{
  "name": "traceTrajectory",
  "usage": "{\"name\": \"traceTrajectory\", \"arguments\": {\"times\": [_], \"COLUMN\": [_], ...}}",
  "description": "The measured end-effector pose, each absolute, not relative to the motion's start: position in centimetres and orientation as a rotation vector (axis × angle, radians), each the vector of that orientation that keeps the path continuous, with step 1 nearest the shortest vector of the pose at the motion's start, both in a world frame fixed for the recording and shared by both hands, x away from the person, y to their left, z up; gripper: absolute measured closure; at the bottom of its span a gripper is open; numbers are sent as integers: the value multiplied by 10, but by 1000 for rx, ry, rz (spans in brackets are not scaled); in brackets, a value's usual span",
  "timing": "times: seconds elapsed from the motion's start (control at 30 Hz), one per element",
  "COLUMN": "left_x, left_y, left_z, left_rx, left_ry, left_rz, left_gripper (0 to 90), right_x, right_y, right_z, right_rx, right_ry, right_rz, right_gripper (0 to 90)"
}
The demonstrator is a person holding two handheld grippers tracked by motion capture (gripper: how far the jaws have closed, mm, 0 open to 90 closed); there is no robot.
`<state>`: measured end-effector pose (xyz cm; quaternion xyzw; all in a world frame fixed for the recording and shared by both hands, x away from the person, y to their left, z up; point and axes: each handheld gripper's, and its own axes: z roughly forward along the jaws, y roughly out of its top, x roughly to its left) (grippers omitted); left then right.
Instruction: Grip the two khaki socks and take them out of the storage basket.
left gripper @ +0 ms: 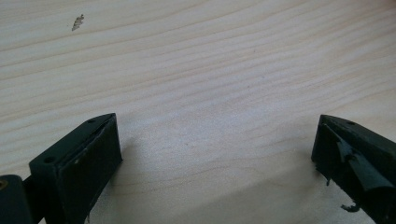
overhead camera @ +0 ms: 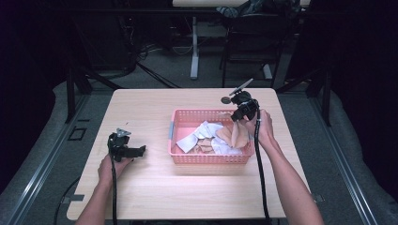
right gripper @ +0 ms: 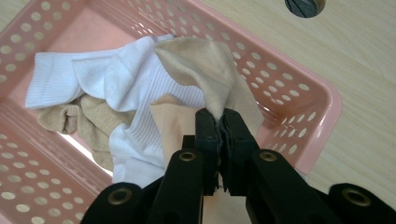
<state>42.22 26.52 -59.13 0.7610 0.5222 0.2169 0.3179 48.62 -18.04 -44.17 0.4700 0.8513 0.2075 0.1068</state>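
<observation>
pinching a beige sock [right gripper: 205,60] above the pink basket [right gripper: 299,88] (white socks [right gripper: 116,74] beneath), right claw [right gripper: 219,128].

High view looks down on the table [overhead camera: 155,187]; gripper views sit close, sharing its wood.

We could not read how far the beige sock [right gripper: 205,65] ran, since its pinched end vanished between the right gripper [right gripper: 219,122] jaws. The white socks [right gripper: 116,79] covered most of another beige piece [right gripper: 81,121]. The pink basket [right gripper: 299,88] was cut off at the frame's left and bottom edges.
</observation>
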Motion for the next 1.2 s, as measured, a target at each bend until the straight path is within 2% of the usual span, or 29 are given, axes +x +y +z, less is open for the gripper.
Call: {"name": "traceTrajectory", "arguments": {"times": [1.2], "left_x": [422], "left_y": [265], "left_z": [-591], "left_rx": [2002], "left_ry": [1374], "left_rz": [570], "left_gripper": [10], "right_x": [469], "right_y": [-208], "right_z": [-364], "right_rx": [1333], "right_ry": [2454], "right_rz": [738], "right_gripper": [864]}}
